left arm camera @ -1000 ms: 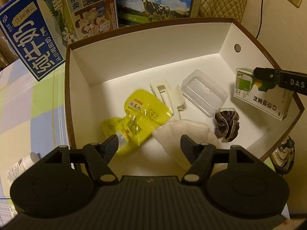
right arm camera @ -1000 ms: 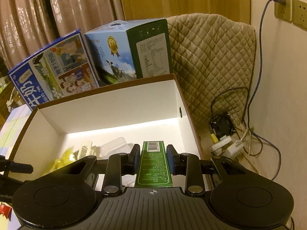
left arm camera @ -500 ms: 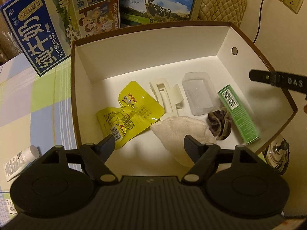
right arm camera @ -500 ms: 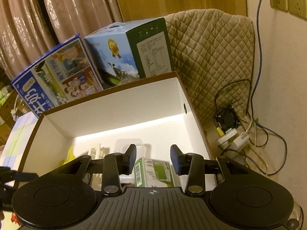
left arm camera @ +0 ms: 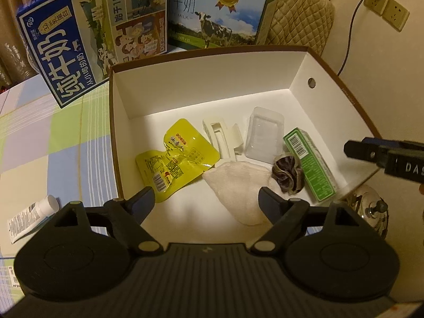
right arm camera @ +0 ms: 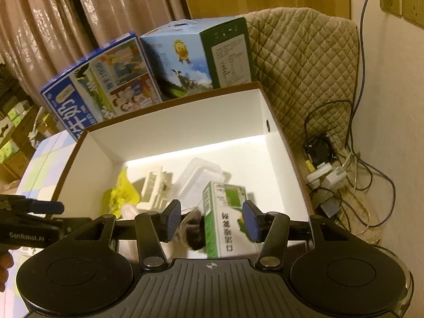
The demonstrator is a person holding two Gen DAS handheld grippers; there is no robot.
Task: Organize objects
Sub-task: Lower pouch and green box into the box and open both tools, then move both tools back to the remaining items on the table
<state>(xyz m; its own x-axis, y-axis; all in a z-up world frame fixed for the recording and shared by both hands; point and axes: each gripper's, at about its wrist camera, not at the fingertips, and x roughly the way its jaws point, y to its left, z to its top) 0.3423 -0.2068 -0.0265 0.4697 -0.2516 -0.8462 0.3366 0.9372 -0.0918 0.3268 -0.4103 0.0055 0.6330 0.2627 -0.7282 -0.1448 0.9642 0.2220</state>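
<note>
Both empty — right gripper (right arm camera: 210,221) gaping over the green carton (left arm camera: 308,163) in the box (left arm camera: 116,143), left gripper (left arm camera: 205,201) wide too — swing to eight o'clock, pinch the tube (left arm camera: 31,216) mid-body.

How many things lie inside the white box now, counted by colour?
Inside the white box:
Yellow: 1, the yellow pouch
White or cream: 2, the white plastic holder and the cream cloth
Clear: 1, the clear plastic tray
Green: 1, the green carton
Dark: 1, the dark scrunchie
Total: 6
</note>
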